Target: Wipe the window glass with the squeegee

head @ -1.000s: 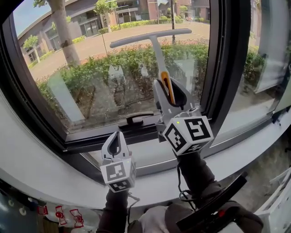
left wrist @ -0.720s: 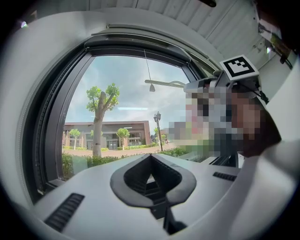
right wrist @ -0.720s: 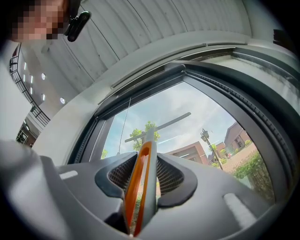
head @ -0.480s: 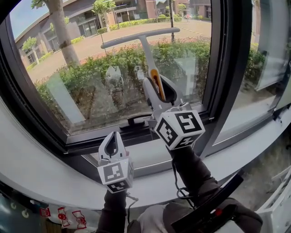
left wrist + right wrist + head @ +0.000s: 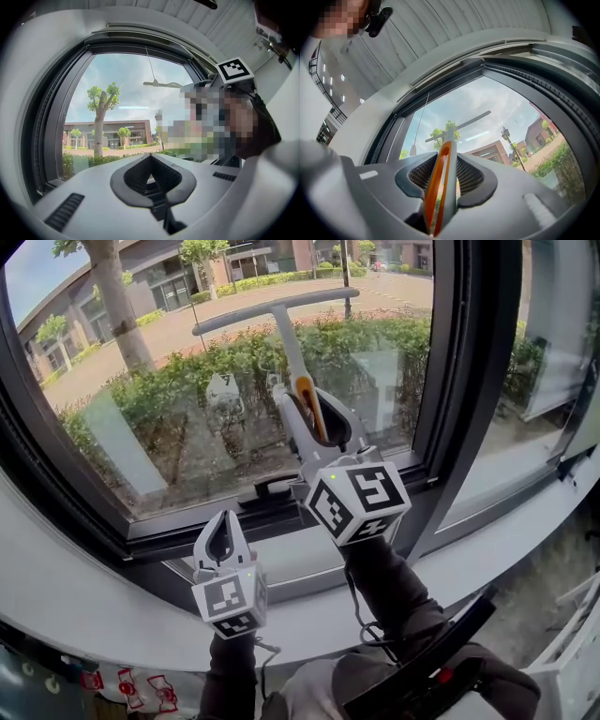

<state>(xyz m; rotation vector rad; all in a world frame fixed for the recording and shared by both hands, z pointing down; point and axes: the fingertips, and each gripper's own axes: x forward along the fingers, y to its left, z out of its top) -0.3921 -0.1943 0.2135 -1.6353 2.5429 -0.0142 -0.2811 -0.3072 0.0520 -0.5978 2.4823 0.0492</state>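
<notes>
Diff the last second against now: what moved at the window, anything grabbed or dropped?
The right tool carried the squeegee left across the window glass; the blade now sits further left and slightly higher in the head view, though part of that may be head motion. The left tool drifted slightly left too. Nothing was taken or let go: the right tool stays shut on the squeegee handle, and the left tool stays shut and empty.

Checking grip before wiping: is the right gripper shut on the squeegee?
Shut on it: the right gripper presses both jaws against the squeegee handle's sides.
</notes>
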